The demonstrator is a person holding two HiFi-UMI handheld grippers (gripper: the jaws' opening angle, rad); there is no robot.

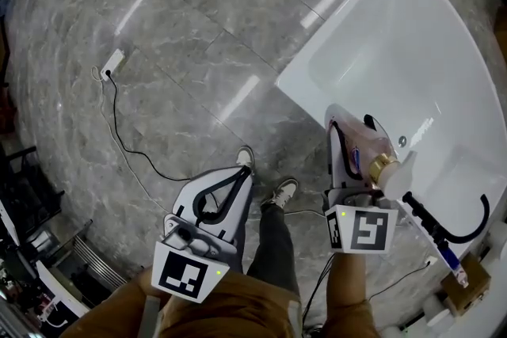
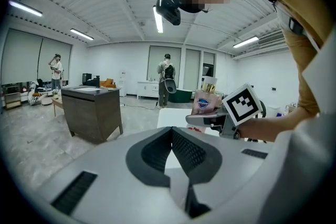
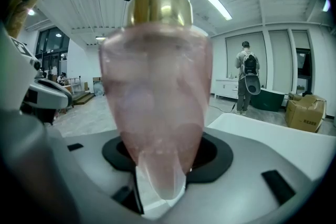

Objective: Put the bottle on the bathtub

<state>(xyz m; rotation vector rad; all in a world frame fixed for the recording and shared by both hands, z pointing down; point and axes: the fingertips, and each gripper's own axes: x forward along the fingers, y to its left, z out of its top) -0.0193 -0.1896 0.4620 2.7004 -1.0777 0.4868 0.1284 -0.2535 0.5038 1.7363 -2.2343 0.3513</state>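
Observation:
A clear pink bottle (image 1: 369, 145) with a gold collar and white cap is clamped in my right gripper (image 1: 351, 125), which is shut on it just above the near left rim of the white bathtub (image 1: 412, 67). The right gripper view is filled by the bottle (image 3: 157, 97), cap upward, its lower end pinched between the jaws of the right gripper (image 3: 163, 165). My left gripper (image 1: 240, 174) hangs over the floor, left of the tub, shut and holding nothing. From the left gripper (image 2: 170, 134) I see the bottle (image 2: 206, 102) beyond its jaws.
A black faucet (image 1: 455, 232) stands on the tub's near end, with a cardboard box (image 1: 463, 293) beside it. A power strip (image 1: 112, 61) and its cable lie on the grey marble floor. The person's shoes (image 1: 281, 190) are between the grippers. A dark cabinet (image 2: 92, 113) stands farther off.

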